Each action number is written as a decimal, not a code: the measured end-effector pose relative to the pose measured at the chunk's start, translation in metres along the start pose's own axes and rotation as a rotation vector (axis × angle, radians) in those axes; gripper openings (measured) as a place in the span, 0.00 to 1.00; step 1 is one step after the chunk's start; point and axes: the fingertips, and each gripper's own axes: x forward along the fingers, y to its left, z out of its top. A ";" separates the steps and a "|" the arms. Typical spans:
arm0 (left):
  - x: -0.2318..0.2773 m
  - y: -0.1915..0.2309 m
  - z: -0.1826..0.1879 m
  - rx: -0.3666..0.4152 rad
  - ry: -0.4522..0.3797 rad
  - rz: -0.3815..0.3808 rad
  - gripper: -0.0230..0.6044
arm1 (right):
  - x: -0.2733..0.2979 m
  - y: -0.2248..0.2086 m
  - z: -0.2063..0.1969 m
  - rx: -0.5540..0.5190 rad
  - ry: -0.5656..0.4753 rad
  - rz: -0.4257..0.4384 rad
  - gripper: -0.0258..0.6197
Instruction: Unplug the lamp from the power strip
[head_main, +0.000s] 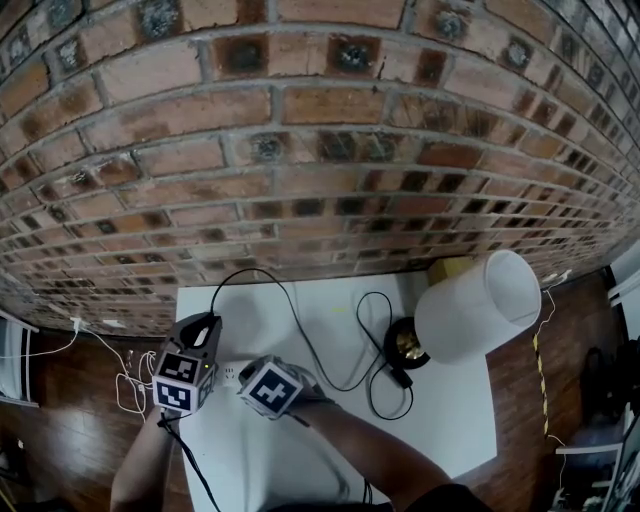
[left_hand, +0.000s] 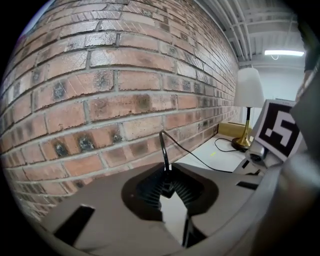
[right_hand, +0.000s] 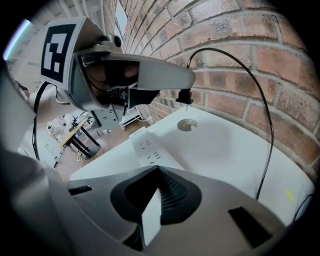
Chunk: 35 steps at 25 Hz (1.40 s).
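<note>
White table (head_main: 450, 420) with power strip (right_hand: 145, 147) against brick wall (head_main: 300, 150), dark wood floor (head_main: 60, 440)

Overall light: even, moderate indoor light, nothing harsh.
Source: 1 ceiling light strip (left_hand: 283, 52) glows blown-out in the left gripper view.
Brightest areas: the white table (head_main: 450, 400) and lampshade (head_main: 480, 300) wash out almost to plain white in the head view, with little surface detail.
Darkest areas: the wooden floor (head_main: 60, 440) and the frame edges.
Shadows: soft and faint on the table, with blurred outlines.
Distortion: strong fisheye in all 3 views; the brick wall (head_main: 300, 150) bows into arcs.
Vignette: black corners ring both gripper views.
Focus: bricks are crisp mid-frame and smeared toward the edges.
</note>
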 end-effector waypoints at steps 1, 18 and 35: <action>0.002 0.002 -0.003 0.004 0.006 0.006 0.13 | 0.000 0.000 0.000 0.000 -0.002 0.002 0.04; 0.037 0.033 -0.054 0.003 0.108 0.066 0.14 | -0.002 0.000 0.003 0.017 -0.038 0.024 0.04; 0.051 0.049 -0.081 -0.014 0.184 0.125 0.16 | -0.001 0.003 0.004 0.013 -0.047 0.027 0.04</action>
